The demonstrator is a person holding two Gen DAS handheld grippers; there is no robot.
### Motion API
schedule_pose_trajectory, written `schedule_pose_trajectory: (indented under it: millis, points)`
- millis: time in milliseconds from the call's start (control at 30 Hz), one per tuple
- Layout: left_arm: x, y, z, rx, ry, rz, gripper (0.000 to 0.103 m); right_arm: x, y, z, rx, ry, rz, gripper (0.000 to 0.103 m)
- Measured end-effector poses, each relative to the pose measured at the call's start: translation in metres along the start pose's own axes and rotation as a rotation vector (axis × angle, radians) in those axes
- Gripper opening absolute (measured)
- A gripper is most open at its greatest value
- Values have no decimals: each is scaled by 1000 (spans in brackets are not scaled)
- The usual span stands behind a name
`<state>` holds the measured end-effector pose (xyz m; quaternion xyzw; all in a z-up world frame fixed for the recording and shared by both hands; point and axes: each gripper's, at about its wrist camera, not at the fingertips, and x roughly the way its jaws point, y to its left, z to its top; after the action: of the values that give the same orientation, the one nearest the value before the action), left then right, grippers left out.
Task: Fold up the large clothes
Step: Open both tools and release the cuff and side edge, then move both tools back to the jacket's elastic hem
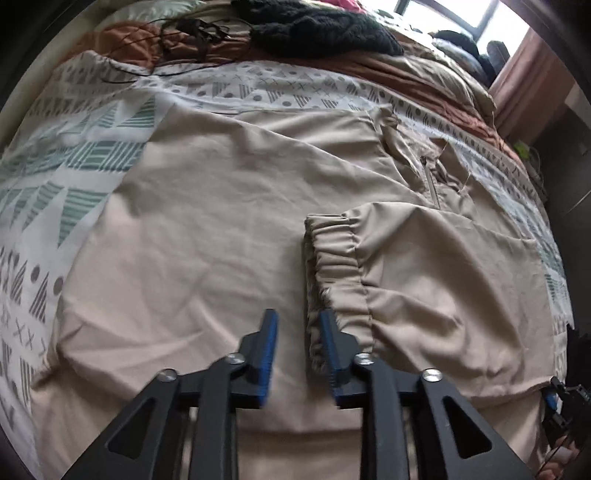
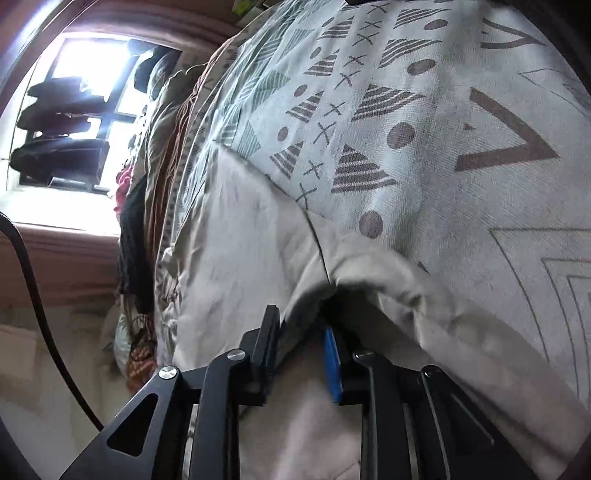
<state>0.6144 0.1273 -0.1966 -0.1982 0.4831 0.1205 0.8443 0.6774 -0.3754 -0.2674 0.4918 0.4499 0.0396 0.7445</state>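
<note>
Left gripper (image 1: 298,325): we see jaws apart, empty, elastic cuff (image 1: 334,266) of beige jacket (image 1: 207,221) just ahead. Right gripper (image 2: 301,325): jaws apart, jacket fold between them; grip unclear.

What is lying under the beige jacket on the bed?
The beige jacket lies on a patterned bedsheet, which shows around its edges. Its folded sleeve cuff rests on top. What the jacket covers directly underneath cannot be seen.

L wrist cam: above bed, tilted steeply down along its fingers, close over beige jacket (image 1: 221,221), window (image 1: 461,18) far right | R wrist cam: lower, nearer, at jacket edge (image 2: 258,240), view rolled, window (image 2: 74,110) far left | shared: jacket, patterned sheet (image 1: 74,166), window
</note>
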Motion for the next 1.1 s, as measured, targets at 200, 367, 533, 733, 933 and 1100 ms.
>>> schedule_pose_trajectory:
  millis: [200, 367, 533, 733, 933, 1100]
  points:
    - [-43, 8, -21, -28, -89, -73, 75, -26, 2, -3, -21, -34, 15, 46]
    - [-80, 17, -35, -26, -128, -76, 75, -47, 14, -14, -81, -46, 31, 60]
    - [-119, 29, -55, -14, -160, -88, 76, -68, 21, -30, -123, -52, 60, 73]
    - [-169, 43, -80, -13, -220, -91, 86, -101, 26, -57, -230, -105, 22, 77]
    - [-210, 53, -106, -5, -272, -115, 93, -136, 22, -83, -299, -164, -8, 91]
    - [-237, 66, -132, -8, -294, -128, 93, -168, 16, -112, -345, -209, 18, 103]
